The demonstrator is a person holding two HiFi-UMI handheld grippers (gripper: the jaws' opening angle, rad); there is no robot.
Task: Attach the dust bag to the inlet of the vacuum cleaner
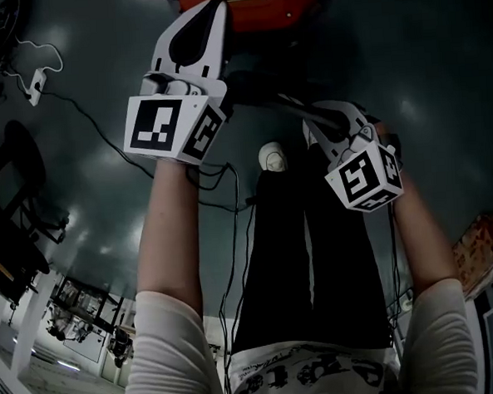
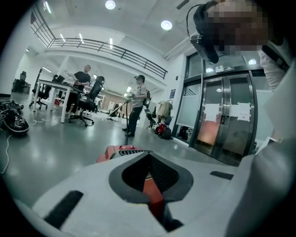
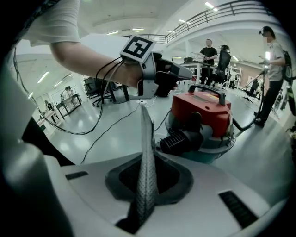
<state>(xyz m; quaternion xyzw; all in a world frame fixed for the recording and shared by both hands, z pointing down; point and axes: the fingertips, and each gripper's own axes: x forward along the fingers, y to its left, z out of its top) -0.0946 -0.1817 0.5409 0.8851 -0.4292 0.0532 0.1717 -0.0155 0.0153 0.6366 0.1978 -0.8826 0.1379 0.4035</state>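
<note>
The right gripper [image 3: 145,185], pinched tight on the dust bag [image 3: 144,134] edge, sits just short of the vacuum cleaner [image 3: 203,109], whose black ribbed port [image 3: 178,141], likely the inlet, faces it.

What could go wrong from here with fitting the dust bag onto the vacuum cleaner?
The right gripper pinches only a thin edge of the dust bag, so it might slip or tear. The cables trailing from the left gripper hang near the vacuum cleaner and could snag.
</note>
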